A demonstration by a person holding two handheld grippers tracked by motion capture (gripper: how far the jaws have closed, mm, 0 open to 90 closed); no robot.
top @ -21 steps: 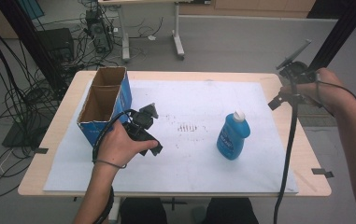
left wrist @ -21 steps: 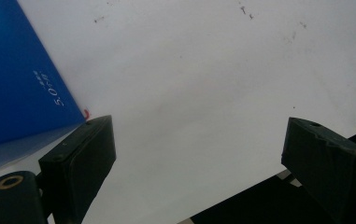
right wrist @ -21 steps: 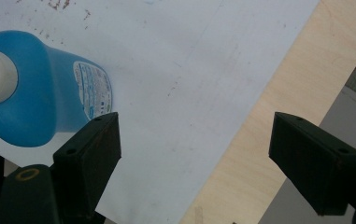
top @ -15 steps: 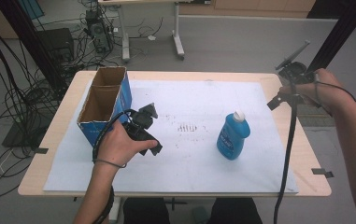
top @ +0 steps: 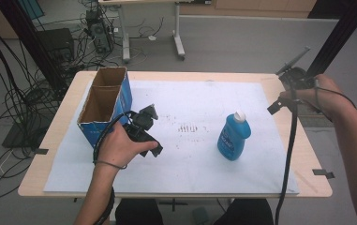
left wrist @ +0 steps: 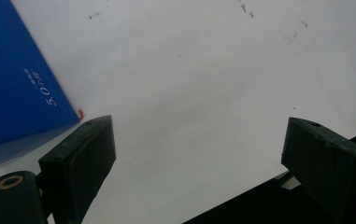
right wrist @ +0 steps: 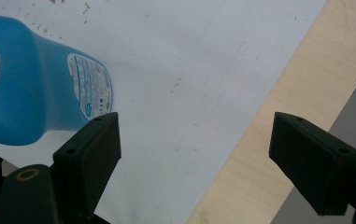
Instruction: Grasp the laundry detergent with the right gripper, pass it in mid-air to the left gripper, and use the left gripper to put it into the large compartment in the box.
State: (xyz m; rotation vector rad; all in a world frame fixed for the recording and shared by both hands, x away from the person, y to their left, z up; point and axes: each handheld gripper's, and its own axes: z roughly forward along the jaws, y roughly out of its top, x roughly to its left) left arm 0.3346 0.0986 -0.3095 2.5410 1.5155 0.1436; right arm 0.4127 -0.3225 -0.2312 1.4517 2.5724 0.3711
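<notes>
Both grippers (left wrist: 199, 158) (right wrist: 194, 158) gape empty over the white sheet (top: 185, 98), bottle (top: 234, 136) standing clear between.

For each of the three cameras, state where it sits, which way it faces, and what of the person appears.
High view: above the table's near side, facing forward and down; both forearms, left tongs, right tongs.
Left gripper view: on the left tongs, facing the white sheet and blue box.
Right gripper view: facing the blue bottle.
High and right views share the bottle.

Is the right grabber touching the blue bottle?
Apart. In the right gripper view, the right gripper has open jaws with only white paper between them, and the blue bottle sits off to one side, clear of the pads.
</notes>
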